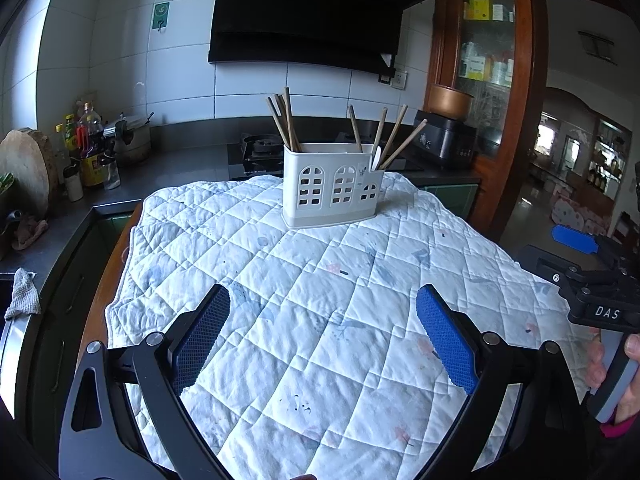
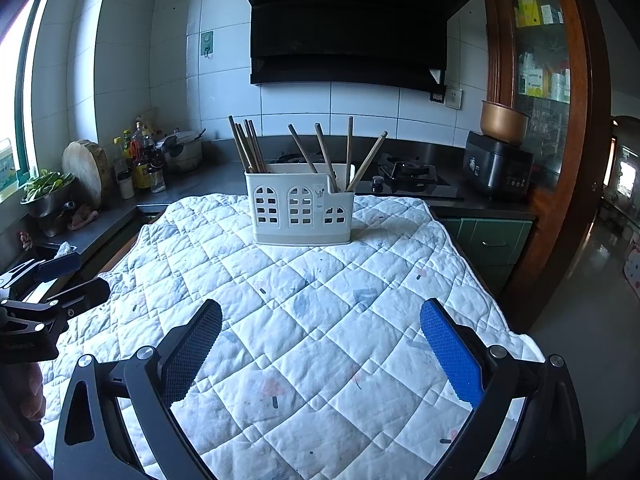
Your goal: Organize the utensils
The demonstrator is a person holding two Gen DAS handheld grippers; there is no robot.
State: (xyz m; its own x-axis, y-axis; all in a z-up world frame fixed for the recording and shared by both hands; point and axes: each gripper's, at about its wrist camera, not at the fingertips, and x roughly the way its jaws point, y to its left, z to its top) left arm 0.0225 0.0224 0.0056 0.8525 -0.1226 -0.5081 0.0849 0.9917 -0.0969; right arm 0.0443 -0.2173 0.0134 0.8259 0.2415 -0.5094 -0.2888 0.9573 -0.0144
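Jaws of both the left gripper (image 1: 322, 336) and right gripper (image 2: 320, 354) gape empty (blue-padded), hovering near the white plastic utensil caddy (image 1: 331, 185) holding brown wooden chopsticks (image 1: 285, 120) on the quilted tabletop (image 1: 304, 304).

One white utensil holder (image 2: 300, 210) is standing on one quilted cloth (image 2: 304, 320) covering the desk. Nine wooden chopsticks are showing in it: five are bunching in the left compartment (image 2: 250, 146) and four are leaning apart in the right compartment (image 2: 332, 156). One white utensil tip (image 1: 376, 157) is showing among the right-hand four. Three arched window patterns are showing on the holder's front. Two grippers, the left gripper (image 1: 323, 334) and the right gripper (image 2: 322, 354), are showing, each with two fingers.
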